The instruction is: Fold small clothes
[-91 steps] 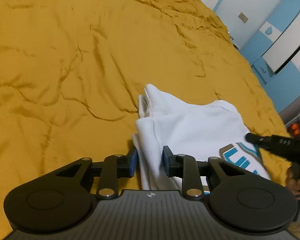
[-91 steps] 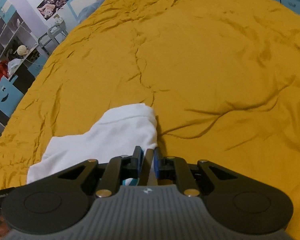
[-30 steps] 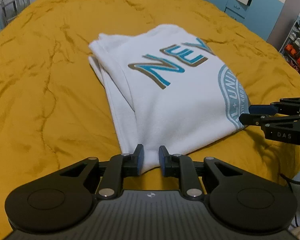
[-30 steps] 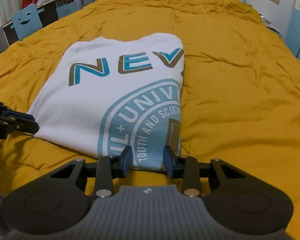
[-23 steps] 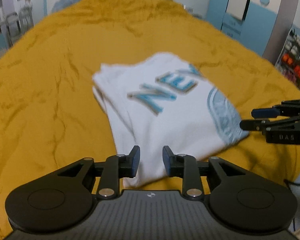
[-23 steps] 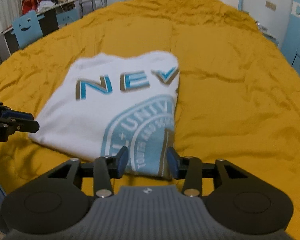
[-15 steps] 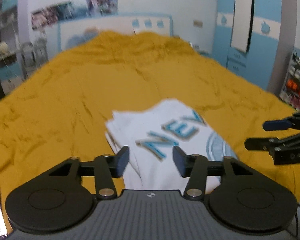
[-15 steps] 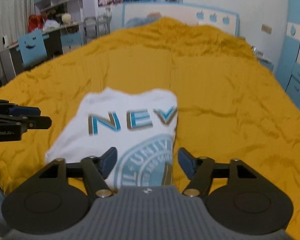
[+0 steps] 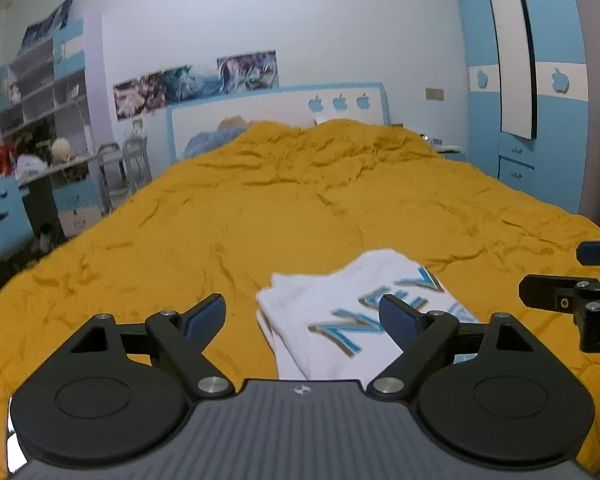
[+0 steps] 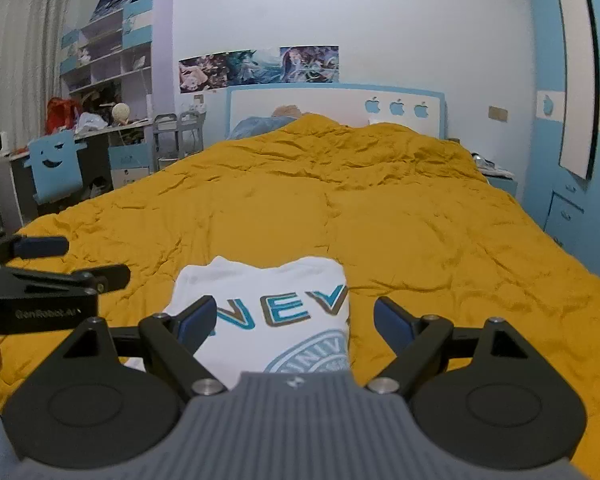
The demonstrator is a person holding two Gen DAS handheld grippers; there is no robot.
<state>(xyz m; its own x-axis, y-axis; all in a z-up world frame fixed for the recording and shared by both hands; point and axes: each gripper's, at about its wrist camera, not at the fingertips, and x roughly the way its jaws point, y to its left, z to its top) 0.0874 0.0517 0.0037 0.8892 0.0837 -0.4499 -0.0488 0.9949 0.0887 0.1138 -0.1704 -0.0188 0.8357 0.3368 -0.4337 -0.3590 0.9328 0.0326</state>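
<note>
A folded white shirt (image 9: 332,320) with blue lettering lies flat on the yellow bedspread (image 9: 260,208) near its front edge. It also shows in the right wrist view (image 10: 268,312). My left gripper (image 9: 302,314) is open and empty, held above and just short of the shirt. My right gripper (image 10: 294,316) is open and empty, also raised behind the shirt. Each gripper shows at the edge of the other's view, the right one (image 9: 580,280) and the left one (image 10: 60,264), both with fingers apart.
The yellow bedspread (image 10: 380,208) covers a large bed with a white and blue headboard (image 10: 332,108). A desk and blue chair (image 10: 54,168) stand at the left. Blue wardrobes (image 9: 540,100) stand at the right.
Both grippers let go of the folded shirt, opened wide and pulled back and up. The shirt stays flat on the bed.
</note>
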